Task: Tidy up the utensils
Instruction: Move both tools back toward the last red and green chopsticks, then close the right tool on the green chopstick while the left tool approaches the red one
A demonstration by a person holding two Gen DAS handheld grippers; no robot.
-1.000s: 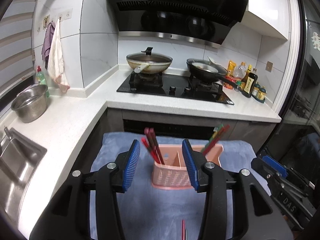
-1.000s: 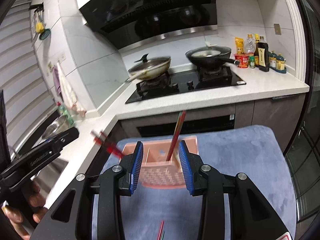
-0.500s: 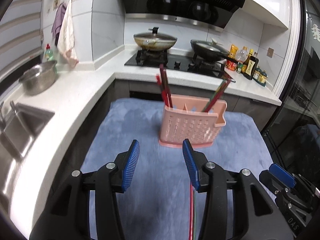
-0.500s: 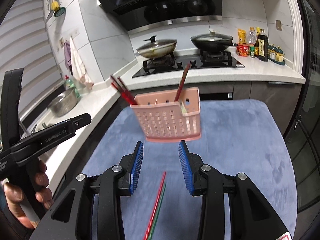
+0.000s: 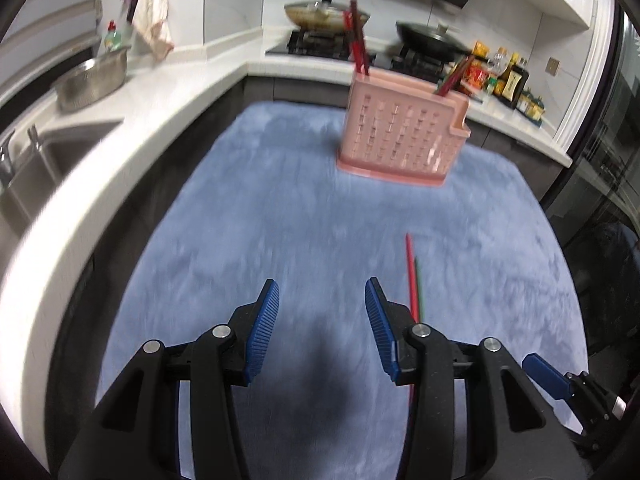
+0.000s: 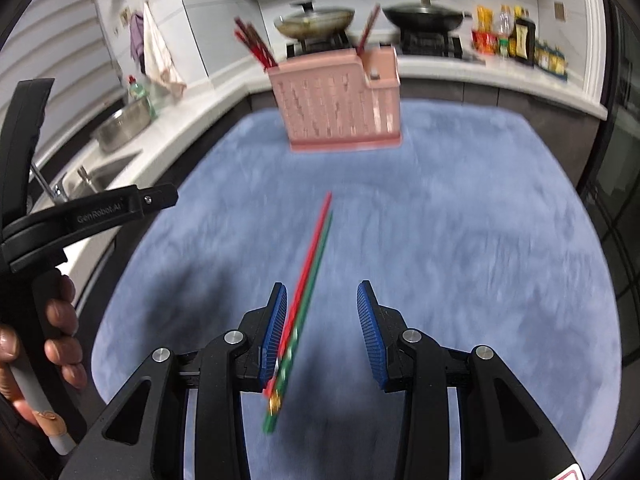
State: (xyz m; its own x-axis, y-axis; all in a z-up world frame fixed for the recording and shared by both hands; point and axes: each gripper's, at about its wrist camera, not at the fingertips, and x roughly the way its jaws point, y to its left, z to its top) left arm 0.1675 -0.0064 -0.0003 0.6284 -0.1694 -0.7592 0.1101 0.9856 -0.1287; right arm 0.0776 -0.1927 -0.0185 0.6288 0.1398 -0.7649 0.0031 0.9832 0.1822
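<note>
A pink perforated utensil holder stands at the far side of a blue mat, also in the right wrist view. Red chopsticks stick up from its left compartment and more from its right. A red and a green chopstick lie side by side on the mat; they also show in the left wrist view. My right gripper is open above their near ends, which lie by its left finger. My left gripper is open and empty, left of them.
A white L-shaped counter runs along the left and back, with a sink, a steel bowl, a stove with two pans and bottles. The left tool's handle shows at the left of the right wrist view.
Both grippers have pulled back from the pink holder and come down toward the mat. The two loose chopsticks now lie under the right gripper.
</note>
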